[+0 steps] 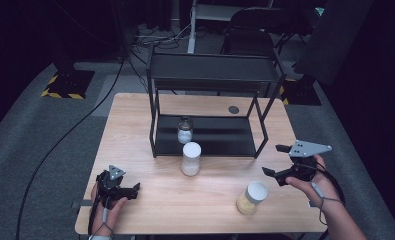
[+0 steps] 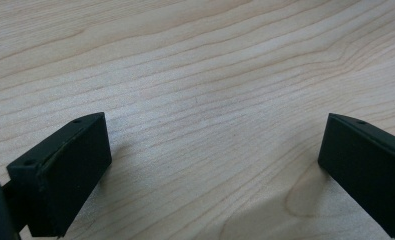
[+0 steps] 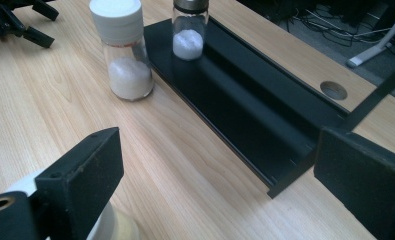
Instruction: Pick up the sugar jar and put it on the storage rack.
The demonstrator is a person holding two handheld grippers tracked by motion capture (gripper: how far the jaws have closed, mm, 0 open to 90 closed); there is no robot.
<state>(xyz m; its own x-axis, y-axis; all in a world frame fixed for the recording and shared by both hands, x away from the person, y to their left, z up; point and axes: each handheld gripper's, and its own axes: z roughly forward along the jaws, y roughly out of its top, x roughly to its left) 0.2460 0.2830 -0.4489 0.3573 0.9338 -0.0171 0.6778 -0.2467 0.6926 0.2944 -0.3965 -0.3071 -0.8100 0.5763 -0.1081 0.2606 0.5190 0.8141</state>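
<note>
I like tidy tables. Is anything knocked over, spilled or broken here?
Nothing stands out. The white-lidded jar, the yellow-filled jar and the small jar on the black rack's bottom shelf all stand upright with lids on. The wooden table shows no spills.

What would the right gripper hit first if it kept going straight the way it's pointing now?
Probably the white-lidded jar of white powder, though depth is unclear. The right gripper is open and aims left across the table; the black rack lies just off to the side and may be clipped.
</note>
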